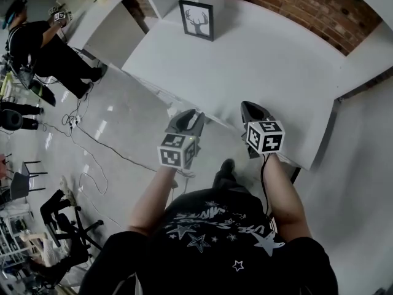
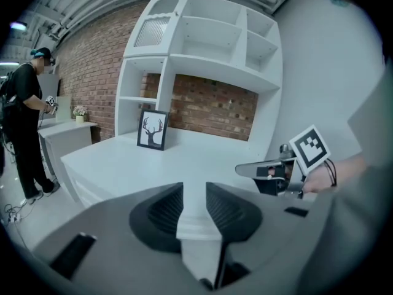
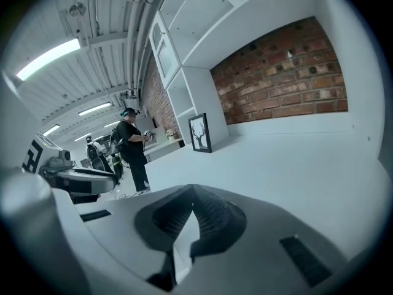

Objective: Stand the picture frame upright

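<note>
Brickwork point(image 2: 215, 109) and white shelving point(image 2: 202, 35) are seen behind the smooth white desk point(image 1: 258, 72). At the desk's far end the black-edged frame point(image 1: 196, 20) stands upright. A person point(image 2: 24, 121) is seen off left. The left gripper point(image 2: 194, 192) is held narrowly open and empty, with ribbed dark pads. The right gripper point(image 3: 191, 192) is closed on nothing.

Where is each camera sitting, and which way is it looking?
Head view: on the person's head, looking down at the white desk, the arms, left tongs and right tongs.
Left gripper view: on the left tongs, facing the shelves; its jaws stand apart, empty.
Right gripper view: on the right tongs, facing along the desk; its jaws are shut.
Shared: all show the picture frame upright.
</note>
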